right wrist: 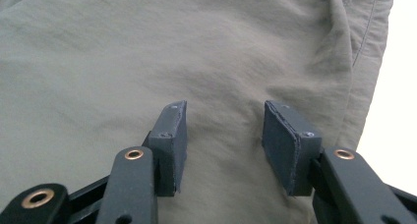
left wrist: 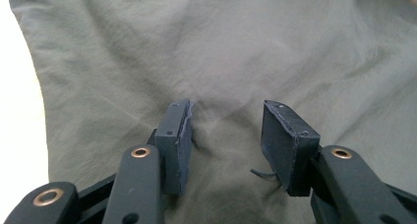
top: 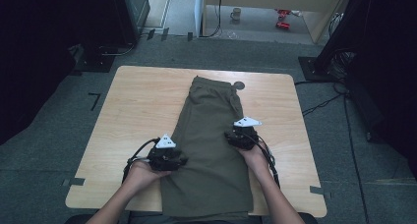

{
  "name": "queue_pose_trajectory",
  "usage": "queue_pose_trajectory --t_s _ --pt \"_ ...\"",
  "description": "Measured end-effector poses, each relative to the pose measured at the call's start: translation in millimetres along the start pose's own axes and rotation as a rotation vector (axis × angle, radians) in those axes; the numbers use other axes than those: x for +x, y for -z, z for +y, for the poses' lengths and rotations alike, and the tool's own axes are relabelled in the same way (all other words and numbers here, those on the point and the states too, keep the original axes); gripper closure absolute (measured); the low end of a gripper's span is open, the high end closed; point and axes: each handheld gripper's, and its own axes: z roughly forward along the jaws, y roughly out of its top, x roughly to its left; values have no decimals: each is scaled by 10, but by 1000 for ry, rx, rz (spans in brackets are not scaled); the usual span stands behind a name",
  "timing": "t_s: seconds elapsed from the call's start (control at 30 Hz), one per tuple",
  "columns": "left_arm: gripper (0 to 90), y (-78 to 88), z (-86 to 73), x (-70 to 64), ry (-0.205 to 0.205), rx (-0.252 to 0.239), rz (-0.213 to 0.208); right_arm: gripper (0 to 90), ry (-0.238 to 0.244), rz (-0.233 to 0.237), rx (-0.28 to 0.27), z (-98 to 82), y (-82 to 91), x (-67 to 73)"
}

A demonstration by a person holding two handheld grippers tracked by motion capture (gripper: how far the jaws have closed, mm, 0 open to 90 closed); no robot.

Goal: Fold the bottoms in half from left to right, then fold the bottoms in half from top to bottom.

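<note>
Left gripper (top: 181, 161): jaws apart, resting on olive shorts (top: 209, 150), nothing pinched.
Right gripper (top: 231, 135): jaws apart on the shorts' opposite edge.
Table (top: 142, 101): shorts flat, lengthwise.

I had both grippers resting on the folded olive shorts (top: 209, 150) on the wooden table (top: 142, 98), left gripper (top: 179, 160) and right gripper (top: 231, 135) at opposite edges.
</note>
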Motion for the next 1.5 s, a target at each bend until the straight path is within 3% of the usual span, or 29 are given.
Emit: queue_pose_trajectory --t_s 0.93,1.03,1.1,1.17,1.3,1.5 --pt "504 212 -249 -248 -22 40 -53 484 65 64 42 -241 321 262" --pt "498 218 -259 -257 -39 40 -55 482 73 69 46 -256 345 283" --pt "467 223 -256 -245 -57 38 -57 464 70 74 63 -235 349 281" --pt "453 246 -225 -225 -47 26 -54 438 49 95 74 -201 346 258" --pt "448 318 -136 -150 -33 -34 -37 411 23 104 35 -137 370 212" --pt "424 341 1 -15 -20 -61 -9 388 1 97 -9 -91 384 149"
